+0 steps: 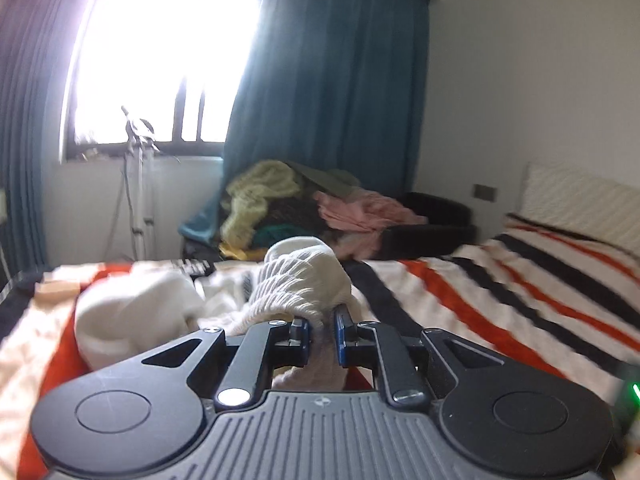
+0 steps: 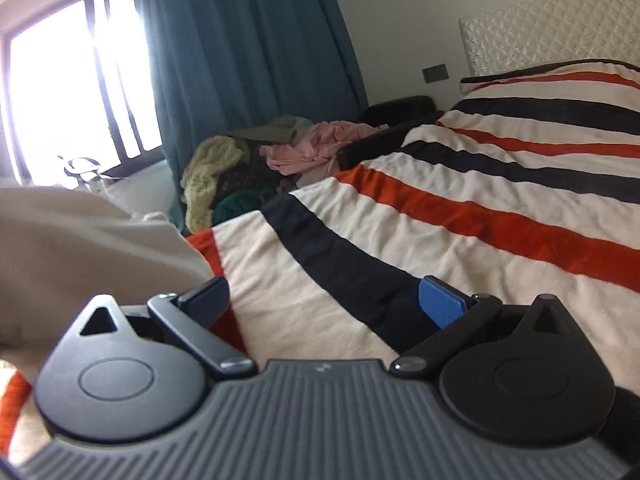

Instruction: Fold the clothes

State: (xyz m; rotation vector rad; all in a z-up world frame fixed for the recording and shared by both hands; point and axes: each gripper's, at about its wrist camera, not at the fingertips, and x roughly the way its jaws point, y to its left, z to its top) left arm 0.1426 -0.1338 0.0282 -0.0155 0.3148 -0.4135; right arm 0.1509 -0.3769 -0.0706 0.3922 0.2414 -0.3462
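My left gripper [image 1: 321,326] is clenched on a white ribbed garment [image 1: 298,280], the blue pads pinching a bunched cuff or hem that bulges up just past the fingertips. The rest of that garment trails down to the left and spreads into a rumpled white heap [image 1: 136,312] on the striped bedspread [image 1: 500,300]. The knit looks thick, with close ribbing at the gathered end and smoother cloth lower down; this view is blurred, so I cannot tell what kind of garment it is.

My right gripper [image 2: 326,300] is released, its fingers spread wide with only the bedspread [image 2: 460,208] between them. A cream cloth [image 2: 80,240] lies touching its left finger, close to the lens.

For room to move, the bed is bare to my right, cream with orange and dark stripes running up to the pillow [image 2: 560,76] and the quilted headboard [image 2: 552,24]. The far edge of the bed runs just behind the white heap. Beyond it a dark chair [image 1: 432,220] stands against the teal curtain [image 1: 328,80], loaded with a pile of clothes [image 1: 288,204]: yellow-green knit, pink fabric, something olive on top. A white stand [image 1: 138,184] rises below the bright window [image 1: 168,56]. At the left edge of the bed lies a small tan block [image 1: 56,288], near the heap but apart from it
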